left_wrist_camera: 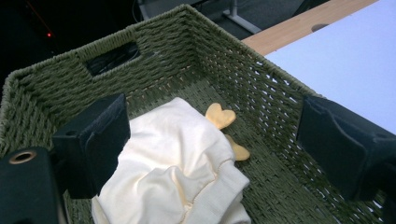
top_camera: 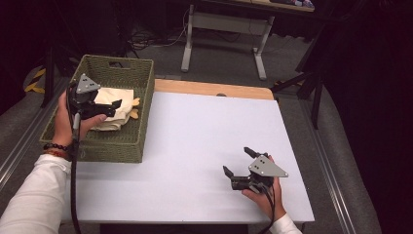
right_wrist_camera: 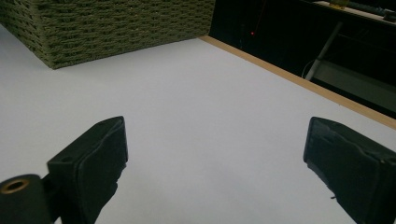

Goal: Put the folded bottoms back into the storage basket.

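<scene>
A green woven basket [top_camera: 113, 149] stands on the left end of the white table [top_camera: 204, 131]. Inside it lies a crumpled cream cloth [top_camera: 122, 97] with two small yellow flaps [left_wrist_camera: 220, 115] sticking out. My left gripper [top_camera: 114, 108] hovers over the basket, open, its jaws spread wide above the cloth [left_wrist_camera: 177, 163] without touching it. My right gripper [top_camera: 237, 161] rests low near the table's front right, open, with only bare tabletop between its jaws [right_wrist_camera: 215, 163].
The basket wall [right_wrist_camera: 116, 28] is far off in the right gripper view. A wooden strip [top_camera: 209, 88] runs along the table's far edge. Beyond it are a desk frame [top_camera: 224, 24] and dark floor.
</scene>
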A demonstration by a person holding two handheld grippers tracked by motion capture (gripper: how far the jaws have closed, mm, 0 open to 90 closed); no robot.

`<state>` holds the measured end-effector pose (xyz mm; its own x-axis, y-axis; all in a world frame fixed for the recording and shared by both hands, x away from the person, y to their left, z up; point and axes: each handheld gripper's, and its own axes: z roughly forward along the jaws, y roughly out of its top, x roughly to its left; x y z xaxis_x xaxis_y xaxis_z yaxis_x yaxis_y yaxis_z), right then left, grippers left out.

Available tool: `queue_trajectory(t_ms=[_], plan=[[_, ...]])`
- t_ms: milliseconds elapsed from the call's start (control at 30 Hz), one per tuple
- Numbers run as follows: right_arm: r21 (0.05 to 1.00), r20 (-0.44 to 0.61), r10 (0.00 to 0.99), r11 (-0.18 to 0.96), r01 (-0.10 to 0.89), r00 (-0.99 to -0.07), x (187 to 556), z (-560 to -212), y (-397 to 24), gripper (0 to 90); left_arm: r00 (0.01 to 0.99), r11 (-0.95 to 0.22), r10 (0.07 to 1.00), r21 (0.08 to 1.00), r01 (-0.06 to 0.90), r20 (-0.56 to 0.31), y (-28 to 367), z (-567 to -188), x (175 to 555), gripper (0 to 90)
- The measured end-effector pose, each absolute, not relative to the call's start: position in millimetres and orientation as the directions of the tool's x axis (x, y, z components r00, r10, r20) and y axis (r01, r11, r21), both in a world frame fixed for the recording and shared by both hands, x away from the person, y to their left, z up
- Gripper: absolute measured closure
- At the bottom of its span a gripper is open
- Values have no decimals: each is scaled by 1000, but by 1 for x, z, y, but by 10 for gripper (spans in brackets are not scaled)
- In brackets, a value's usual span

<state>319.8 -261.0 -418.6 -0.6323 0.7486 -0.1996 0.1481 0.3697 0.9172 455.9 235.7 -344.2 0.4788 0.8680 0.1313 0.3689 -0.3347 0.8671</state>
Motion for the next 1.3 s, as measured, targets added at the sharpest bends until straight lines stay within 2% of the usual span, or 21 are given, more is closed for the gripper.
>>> queue_trajectory(t_ms=[1300], plan=[[910,-229,751,392,138,-620,319,-419,-259,74,572,-344,803,913,220,165,203,-340,419,102]])
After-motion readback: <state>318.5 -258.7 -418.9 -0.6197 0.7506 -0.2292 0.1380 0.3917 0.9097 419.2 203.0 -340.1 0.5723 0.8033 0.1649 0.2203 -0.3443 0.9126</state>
